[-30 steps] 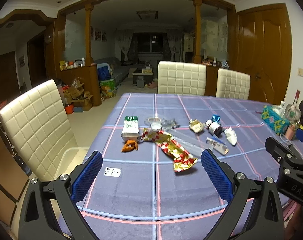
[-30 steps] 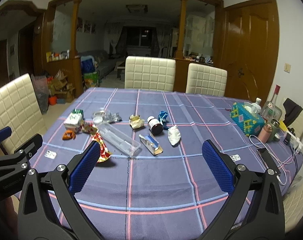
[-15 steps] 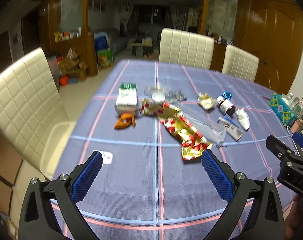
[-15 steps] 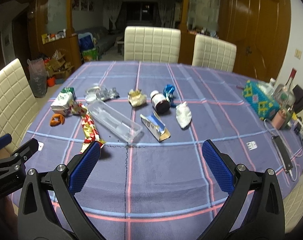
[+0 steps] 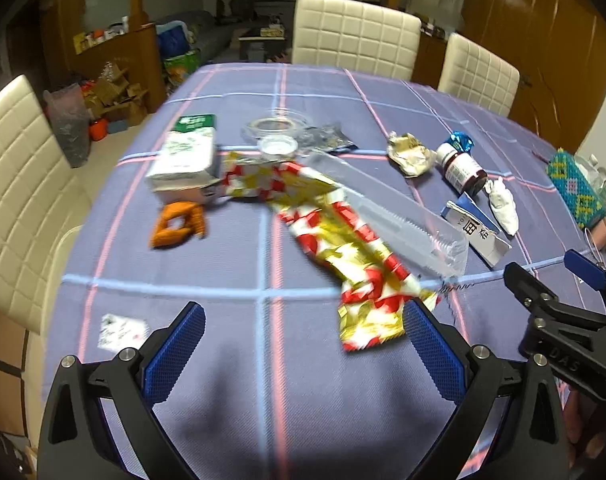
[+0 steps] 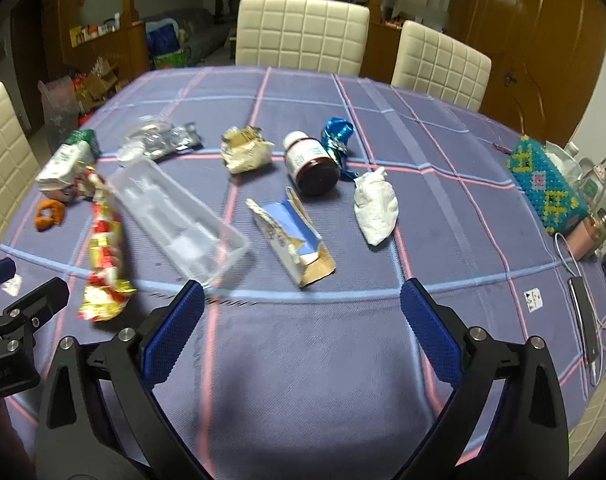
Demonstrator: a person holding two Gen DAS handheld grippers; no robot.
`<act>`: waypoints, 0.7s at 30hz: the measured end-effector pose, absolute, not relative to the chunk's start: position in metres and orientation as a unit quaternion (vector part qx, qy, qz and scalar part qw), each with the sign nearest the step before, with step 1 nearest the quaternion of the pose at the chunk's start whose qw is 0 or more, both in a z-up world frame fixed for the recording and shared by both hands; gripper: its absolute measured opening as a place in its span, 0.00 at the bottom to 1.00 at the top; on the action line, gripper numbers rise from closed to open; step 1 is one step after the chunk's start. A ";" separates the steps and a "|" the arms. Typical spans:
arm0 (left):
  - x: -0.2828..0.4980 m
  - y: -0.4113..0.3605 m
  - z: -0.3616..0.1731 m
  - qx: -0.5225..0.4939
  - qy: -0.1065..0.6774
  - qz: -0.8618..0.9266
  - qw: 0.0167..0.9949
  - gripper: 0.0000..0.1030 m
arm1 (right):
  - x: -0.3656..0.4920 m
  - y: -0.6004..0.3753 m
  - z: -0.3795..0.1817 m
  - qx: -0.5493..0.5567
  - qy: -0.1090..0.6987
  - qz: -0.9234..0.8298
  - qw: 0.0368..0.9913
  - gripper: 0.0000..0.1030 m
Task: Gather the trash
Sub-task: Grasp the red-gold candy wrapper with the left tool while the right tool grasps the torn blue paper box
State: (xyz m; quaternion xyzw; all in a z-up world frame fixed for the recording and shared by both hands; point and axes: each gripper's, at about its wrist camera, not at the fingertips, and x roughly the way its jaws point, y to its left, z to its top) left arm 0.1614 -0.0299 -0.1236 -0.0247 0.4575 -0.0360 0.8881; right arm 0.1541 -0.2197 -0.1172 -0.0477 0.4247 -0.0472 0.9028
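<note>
Trash lies across the purple checked tablecloth point(image 5: 271, 400). A red-and-gold wrapper point(image 5: 343, 248) point(image 6: 105, 248), a clear plastic tray point(image 5: 387, 212) point(image 6: 175, 216), a torn blue carton point(image 6: 291, 236), a crumpled white tissue point(image 6: 375, 208), a dark jar point(image 6: 313, 164), a milk carton point(image 5: 183, 160) and an orange peel point(image 5: 179, 226) are there. My left gripper point(image 5: 299, 344) is open and empty just short of the wrapper's near end. My right gripper point(image 6: 301, 332) is open and empty in front of the tray and blue carton.
Cream chairs point(image 6: 299, 28) stand at the far side and one point(image 5: 19, 184) at the left. A beaded tissue box point(image 6: 547, 184), a phone with cable point(image 6: 587, 320) and bottles sit at the right edge. A small card point(image 5: 121, 330) lies near the left gripper.
Both grippers have moved forward and tilted down toward the table, so the trash is closer. Both stay open.
</note>
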 end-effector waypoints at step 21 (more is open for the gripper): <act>0.212 -0.046 -0.159 -0.011 0.484 0.006 0.875 0.65 | 0.209 -0.226 -0.165 -0.035 0.463 0.022 0.885 0.36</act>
